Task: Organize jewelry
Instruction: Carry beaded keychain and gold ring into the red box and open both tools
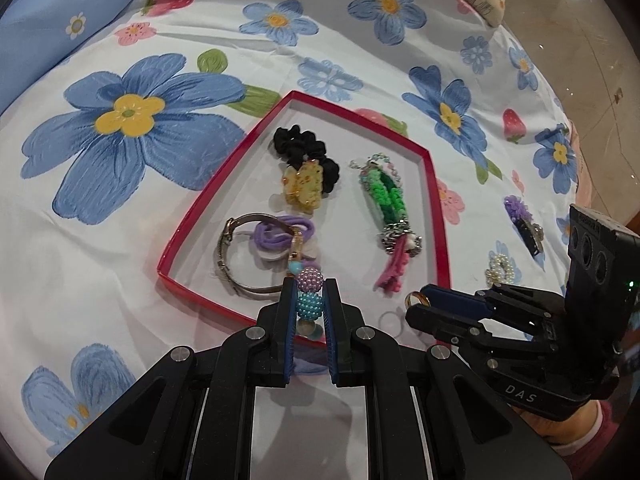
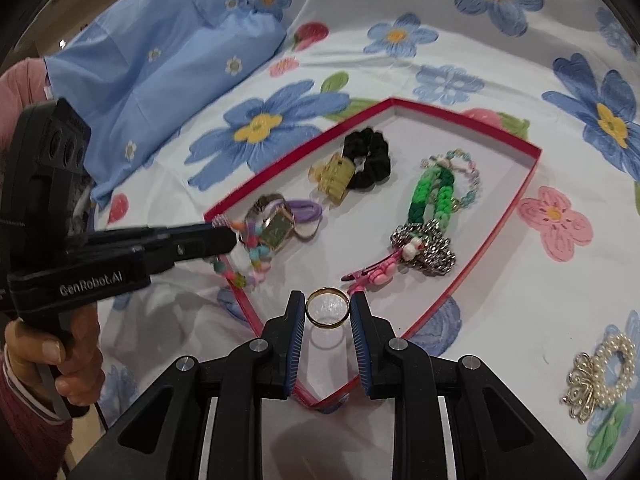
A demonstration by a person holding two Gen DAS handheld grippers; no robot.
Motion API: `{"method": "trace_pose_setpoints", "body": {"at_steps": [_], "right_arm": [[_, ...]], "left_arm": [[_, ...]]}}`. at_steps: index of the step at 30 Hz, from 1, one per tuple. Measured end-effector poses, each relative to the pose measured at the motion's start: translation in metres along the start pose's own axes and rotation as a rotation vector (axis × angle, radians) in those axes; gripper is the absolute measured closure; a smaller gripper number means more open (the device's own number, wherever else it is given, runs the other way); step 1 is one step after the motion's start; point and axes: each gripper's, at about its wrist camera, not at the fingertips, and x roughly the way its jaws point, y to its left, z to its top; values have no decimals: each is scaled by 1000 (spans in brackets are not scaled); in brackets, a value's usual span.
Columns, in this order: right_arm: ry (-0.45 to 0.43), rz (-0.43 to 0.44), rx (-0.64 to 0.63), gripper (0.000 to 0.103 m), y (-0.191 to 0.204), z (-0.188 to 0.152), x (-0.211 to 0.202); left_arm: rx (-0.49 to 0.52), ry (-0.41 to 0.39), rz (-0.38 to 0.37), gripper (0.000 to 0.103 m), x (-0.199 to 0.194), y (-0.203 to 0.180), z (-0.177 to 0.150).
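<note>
Nearest to the lens, the left gripper [image 1: 311,294] was closed on a beaded string [image 1: 308,296], with the purple and blue bead balls pinched between its pads, above the near edge of the red tray [image 1: 200,216]. Just beside it, the right gripper [image 2: 328,308] was clamped on a gold ring [image 2: 327,307], which stood upright between the blue pads over the near corner of the tray.

Inside the tray lay a black scrunchie [image 2: 370,156] touching a yellow hair clip [image 2: 334,178], a watch [image 2: 276,226] over a purple hair tie [image 2: 306,208], a green braided bracelet [image 2: 430,196] with a metal chain, and a pink clip [image 2: 372,272]. These things crowded the near part of the tray, close below both grippers.

Outside the tray, on the flowered bedsheet [image 1: 120,208], rested a pearl hair ornament [image 2: 600,376] and a purple flower clip [image 1: 520,216]. A blue pillow [image 2: 160,56] lay further back.

Both grippers pointed steeply downward. A hand [image 2: 60,360] in a dark red sleeve gripped the left handle.
</note>
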Motion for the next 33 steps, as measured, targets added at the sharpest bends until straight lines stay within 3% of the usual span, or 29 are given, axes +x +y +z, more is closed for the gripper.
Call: {"method": "trace_pose_setpoints", "body": {"at_steps": [18, 33], "right_arm": [[161, -9, -119, 79, 1, 6, 28], [175, -14, -149, 79, 3, 5, 29]], "left_arm": [[0, 75, 9, 92, 23, 11, 0], [-5, 82, 19, 88, 25, 9, 1]]}}
